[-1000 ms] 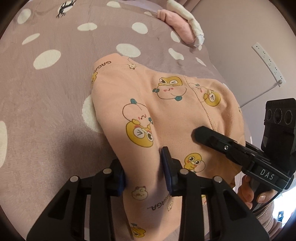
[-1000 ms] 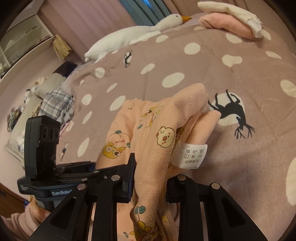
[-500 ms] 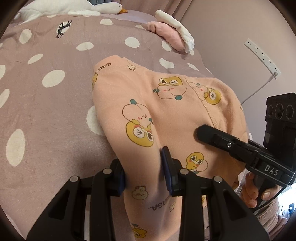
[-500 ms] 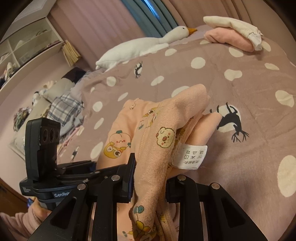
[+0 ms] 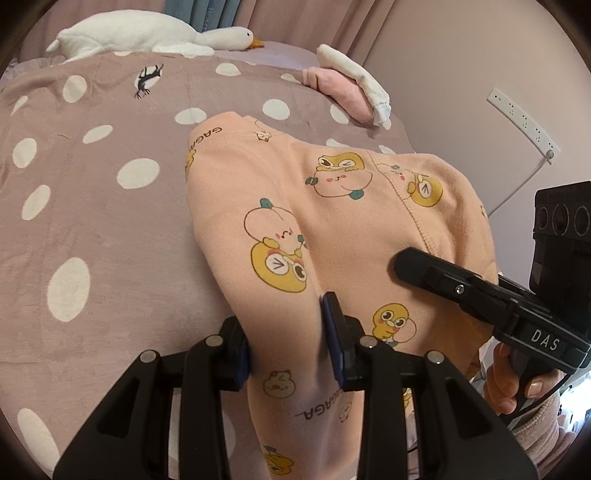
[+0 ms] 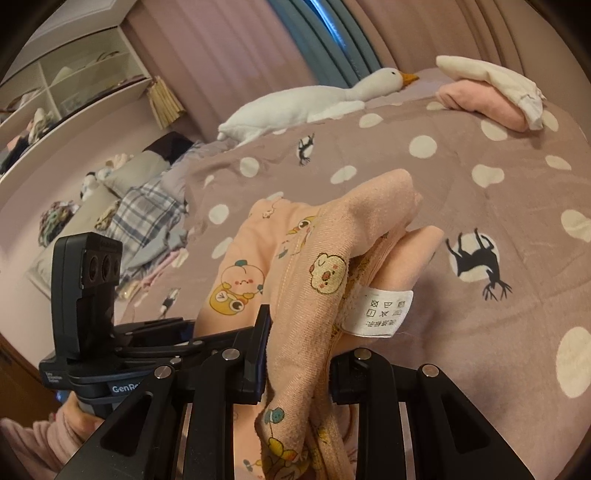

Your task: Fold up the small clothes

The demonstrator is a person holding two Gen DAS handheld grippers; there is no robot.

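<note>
A small peach garment point(image 5: 332, 229) printed with cartoon ducks hangs lifted above the polka-dot bed cover point(image 5: 92, 221). My left gripper point(image 5: 286, 334) is shut on a fold of its near edge. My right gripper point(image 6: 297, 345) is shut on another bunched part of the garment point(image 6: 317, 258), where a white care label point(image 6: 380, 312) sticks out. The right gripper also shows in the left wrist view point(image 5: 461, 284) at the right, pressed against the cloth. The left gripper shows in the right wrist view point(image 6: 155, 343) at the lower left.
A folded pink and white pile point(image 5: 351, 85) lies at the far end of the bed. A white plush goose point(image 5: 147, 35) lies along the head of the bed. A power strip point(image 5: 521, 122) hangs on the wall. Shelves point(image 6: 74, 85) and scattered clothes point(image 6: 147, 218) are at the left.
Both grippers have risen and tilted up with the garment still held; more of the far bed, the goose and the curtains has come into view. The grips have not changed.
</note>
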